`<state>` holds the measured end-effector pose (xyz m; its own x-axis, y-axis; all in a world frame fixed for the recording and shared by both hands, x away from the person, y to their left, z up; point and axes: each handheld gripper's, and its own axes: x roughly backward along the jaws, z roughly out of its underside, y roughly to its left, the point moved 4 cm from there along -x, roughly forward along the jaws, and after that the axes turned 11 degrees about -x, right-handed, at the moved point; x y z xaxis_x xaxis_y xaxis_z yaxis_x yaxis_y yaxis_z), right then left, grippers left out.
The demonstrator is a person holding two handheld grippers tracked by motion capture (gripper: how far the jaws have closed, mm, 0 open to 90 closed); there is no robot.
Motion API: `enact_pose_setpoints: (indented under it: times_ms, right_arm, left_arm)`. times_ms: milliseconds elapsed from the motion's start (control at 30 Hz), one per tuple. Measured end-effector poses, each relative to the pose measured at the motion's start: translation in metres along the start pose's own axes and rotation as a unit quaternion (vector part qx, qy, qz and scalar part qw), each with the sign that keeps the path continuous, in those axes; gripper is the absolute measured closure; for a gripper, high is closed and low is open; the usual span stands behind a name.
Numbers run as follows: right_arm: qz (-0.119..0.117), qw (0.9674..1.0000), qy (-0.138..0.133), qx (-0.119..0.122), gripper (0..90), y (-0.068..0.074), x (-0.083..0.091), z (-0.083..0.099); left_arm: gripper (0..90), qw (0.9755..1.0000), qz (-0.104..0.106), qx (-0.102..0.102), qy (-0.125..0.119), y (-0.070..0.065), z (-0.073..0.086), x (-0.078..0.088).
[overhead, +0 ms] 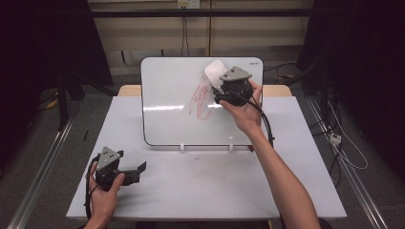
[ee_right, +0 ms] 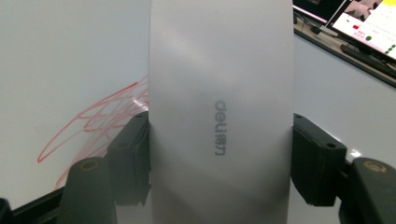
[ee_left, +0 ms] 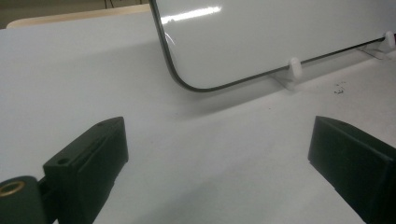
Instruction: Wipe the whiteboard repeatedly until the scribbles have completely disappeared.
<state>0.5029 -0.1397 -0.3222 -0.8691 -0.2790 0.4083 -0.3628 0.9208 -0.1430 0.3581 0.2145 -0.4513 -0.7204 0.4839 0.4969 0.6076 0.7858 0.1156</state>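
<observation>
A small whiteboard (overhead: pixel 172 102) stands tilted on white feet at the back of the table, with a red scribble (overhead: pixel 201 101) right of its middle. My right gripper (overhead: pixel 216 85) is shut on a white board eraser (overhead: pixel 214 71), held against the board's upper right, just above the scribble. In the right gripper view the eraser (ee_right: pixel 219 102) sits upright between both pads, the red scribble (ee_right: pixel 100 119) to its left. My left gripper (overhead: pixel 138 169) rests low at the table's front left, jaws wide open with nothing between them. Its view shows the whiteboard's lower corner (ee_left: pixel 187 84) ahead.
The white table (overhead: pixel 205 186) has bare room in front of the board. Two white feet (ee_left: pixel 294 67) prop the board's lower edge. A black cable (overhead: pixel 266 125) trails from the right gripper along the forearm. Dark floor and metal rails flank the table.
</observation>
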Motion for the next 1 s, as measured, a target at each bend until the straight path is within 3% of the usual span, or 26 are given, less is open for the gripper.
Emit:
enact_pose_setpoints:
  times_ms: [400, 667, 1000]
  right_arm:
    - [0.019, 0.9997, 0.013, 0.011, 32.0, -0.003, -0.012, -0.004]
    - [0.048, 0.9979, 0.024, 0.035, 31.9, 0.001, -0.02, -0.001]
    - [0.057, 0.9975, 0.021, 0.036, 31.9, 0.002, -0.022, -0.001]
  left_arm:
    - [4.8, 1.0, 0.004, -0.001, 0.003, -0.001, 0.001, -0.003]
    - [4.8, 1.0, 0.006, -0.004, 0.005, -0.003, 0.0, -0.003]
    - [4.8, 1.0, 0.003, -0.003, 0.005, -0.001, 0.001, -0.002]
